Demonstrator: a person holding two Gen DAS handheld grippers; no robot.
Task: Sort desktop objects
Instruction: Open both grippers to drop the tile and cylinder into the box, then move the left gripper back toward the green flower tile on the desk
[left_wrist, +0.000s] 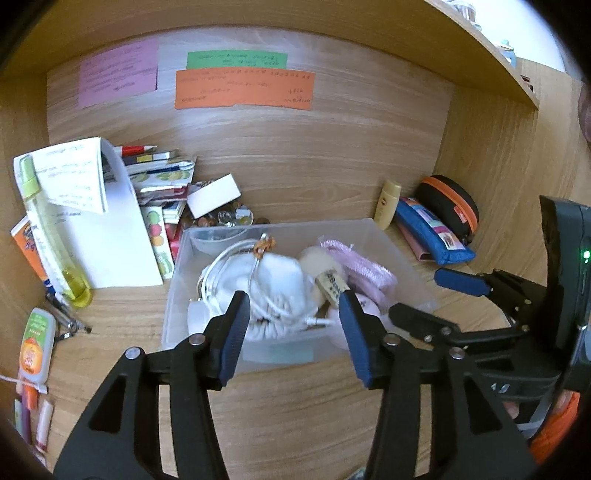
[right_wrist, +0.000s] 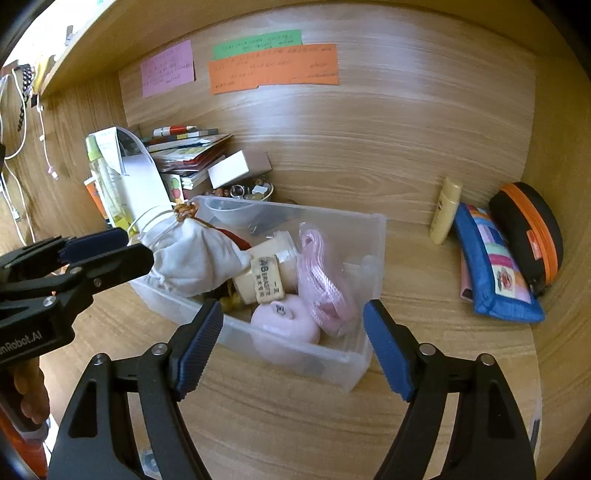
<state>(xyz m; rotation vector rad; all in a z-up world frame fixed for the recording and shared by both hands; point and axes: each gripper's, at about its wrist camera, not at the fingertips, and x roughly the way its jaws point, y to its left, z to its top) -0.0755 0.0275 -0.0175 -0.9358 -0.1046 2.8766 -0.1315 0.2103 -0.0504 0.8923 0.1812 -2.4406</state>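
A clear plastic bin (left_wrist: 177, 280) (right_wrist: 373, 258) stands mid-desk. It holds a white cloth pouch (left_wrist: 280, 284) (right_wrist: 195, 258), a white cable (left_wrist: 221, 266), a cream eraser (right_wrist: 267, 280), a pink cord (right_wrist: 321, 284) and a pink round pad (right_wrist: 284, 328). My left gripper (left_wrist: 293, 306) is open and empty, just in front of the bin over the pouch. My right gripper (right_wrist: 293, 314) is open and empty at the bin's near right corner; it also shows in the left wrist view (left_wrist: 428, 295).
Books and papers (left_wrist: 110, 206) pile at back left with a green spray bottle (left_wrist: 48, 229) and a dish of beads (left_wrist: 229, 218). Tubes and pens (left_wrist: 37, 339) lie at far left. A yellow bottle (right_wrist: 445, 210), blue pencil case (right_wrist: 495, 269) and black-orange case (right_wrist: 528, 229) sit right.
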